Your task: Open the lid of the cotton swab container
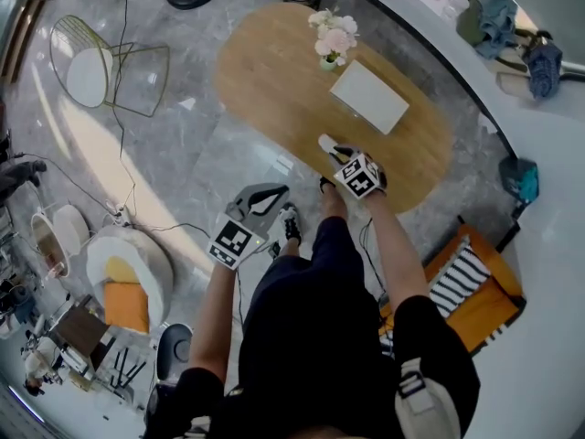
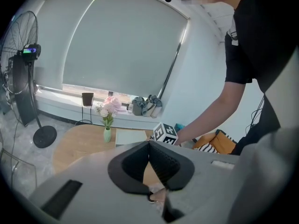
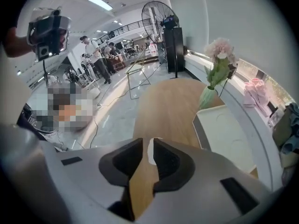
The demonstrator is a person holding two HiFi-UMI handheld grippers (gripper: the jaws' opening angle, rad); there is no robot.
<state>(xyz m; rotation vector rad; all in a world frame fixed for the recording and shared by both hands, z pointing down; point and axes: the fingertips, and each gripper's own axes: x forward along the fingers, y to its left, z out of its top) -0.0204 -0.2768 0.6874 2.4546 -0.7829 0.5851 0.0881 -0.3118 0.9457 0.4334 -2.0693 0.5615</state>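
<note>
A small white container (image 1: 326,143) lies on the oval wooden table (image 1: 274,71), near its front edge. My right gripper (image 1: 336,151) points steeply down at it. In the right gripper view, the right gripper (image 3: 148,146) has its jaws a narrow gap apart, and the white container (image 3: 150,153) shows in that gap at the tips. I cannot tell whether the pads touch it. My left gripper (image 1: 274,193) hangs over the floor beside the table. Its jaws meet in the left gripper view (image 2: 149,146), shut on nothing.
A vase of pink flowers (image 1: 331,39) and a flat white box (image 1: 369,96) stand further back on the table. An orange seat with a striped cushion (image 1: 475,286) is to the right. A wire chair (image 1: 110,62) and cables are on the floor to the left.
</note>
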